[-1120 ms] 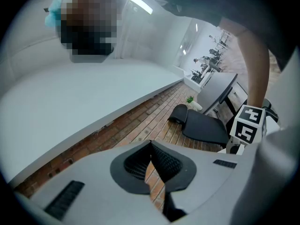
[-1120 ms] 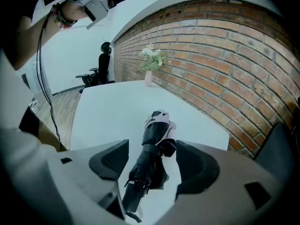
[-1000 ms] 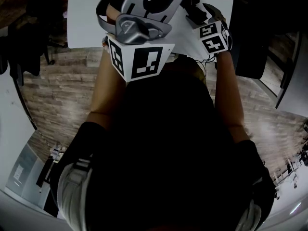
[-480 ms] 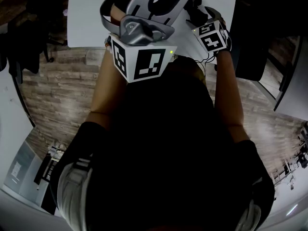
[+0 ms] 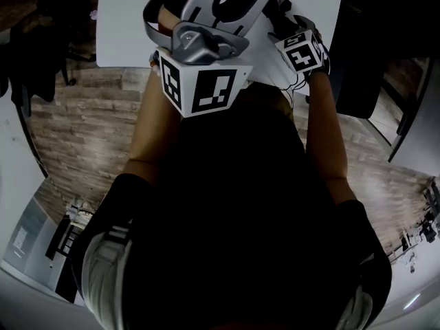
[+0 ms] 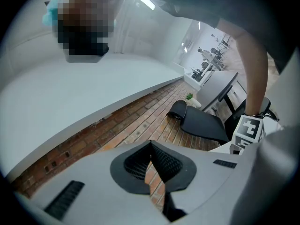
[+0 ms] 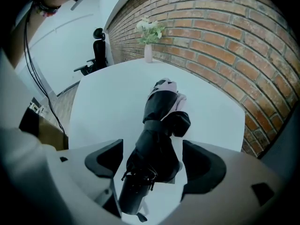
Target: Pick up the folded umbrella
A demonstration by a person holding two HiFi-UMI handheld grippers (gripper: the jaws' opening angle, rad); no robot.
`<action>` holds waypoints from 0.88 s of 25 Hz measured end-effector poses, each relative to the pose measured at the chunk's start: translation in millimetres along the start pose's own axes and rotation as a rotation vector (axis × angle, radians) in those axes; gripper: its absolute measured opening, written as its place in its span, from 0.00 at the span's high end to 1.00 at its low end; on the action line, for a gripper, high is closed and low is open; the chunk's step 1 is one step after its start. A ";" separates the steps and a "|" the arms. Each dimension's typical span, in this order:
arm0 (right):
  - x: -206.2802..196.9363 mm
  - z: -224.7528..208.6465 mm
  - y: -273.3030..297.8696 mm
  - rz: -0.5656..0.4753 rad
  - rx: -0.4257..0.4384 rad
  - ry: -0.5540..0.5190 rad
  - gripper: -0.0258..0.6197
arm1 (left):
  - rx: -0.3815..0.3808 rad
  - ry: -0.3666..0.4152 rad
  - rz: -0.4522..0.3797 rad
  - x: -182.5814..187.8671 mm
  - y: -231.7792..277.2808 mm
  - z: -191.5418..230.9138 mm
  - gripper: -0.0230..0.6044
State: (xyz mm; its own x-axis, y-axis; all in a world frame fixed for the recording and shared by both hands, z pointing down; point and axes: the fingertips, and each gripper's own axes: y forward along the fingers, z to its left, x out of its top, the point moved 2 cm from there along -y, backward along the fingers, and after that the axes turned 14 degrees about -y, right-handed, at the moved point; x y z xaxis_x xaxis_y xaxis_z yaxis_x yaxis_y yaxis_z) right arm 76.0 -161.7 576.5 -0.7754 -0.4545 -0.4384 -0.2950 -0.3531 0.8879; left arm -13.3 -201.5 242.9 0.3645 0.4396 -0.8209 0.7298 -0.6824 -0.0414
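The folded umbrella [image 7: 157, 135] is black with a pale patch at its far end. It lies on the white table [image 7: 108, 102], handle end toward the camera. My right gripper [image 7: 152, 150] points steeply down over it, open, with a jaw on each side of the handle end. Its pads [image 7: 108, 157] stand clear of the fabric. In the head view only that gripper's marker cube [image 5: 300, 51] shows, over the table's near edge. My left gripper [image 6: 151, 144] points level, away from the table. It is shut with its pads meeting at the tips and nothing between them.
A vase of white flowers [image 7: 149, 41] stands at the table's far end by the brick wall [image 7: 225, 36]. A black office chair [image 7: 96, 55] sits beyond the table's left side. Another black chair [image 6: 201, 121] stands on the brick-pattern floor [image 6: 117, 130]. My left gripper's cube [image 5: 203, 88] fills the head view's top middle.
My right gripper's cube has shifted a little toward the table in the head view. The left gripper has stayed nearly where it was.
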 end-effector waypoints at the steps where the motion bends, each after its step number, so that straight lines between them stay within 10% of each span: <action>1: -2.0 0.7 2.3 0.009 0.010 0.007 0.39 | -0.001 0.000 0.003 -1.0 0.2 0.3 0.94; 22: -20.0 -0.1 29.0 0.173 0.130 0.075 0.39 | 0.001 -0.005 0.055 -24.5 7.1 11.7 0.94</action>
State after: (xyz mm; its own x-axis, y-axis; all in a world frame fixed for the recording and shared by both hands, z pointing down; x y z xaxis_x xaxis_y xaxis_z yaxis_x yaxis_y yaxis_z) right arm 83.0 -162.9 611.0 -0.7787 -0.5600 -0.2830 -0.2345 -0.1587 0.9591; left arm -23.8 -224.0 256.1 0.4014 0.3983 -0.8248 0.7079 -0.7063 0.0035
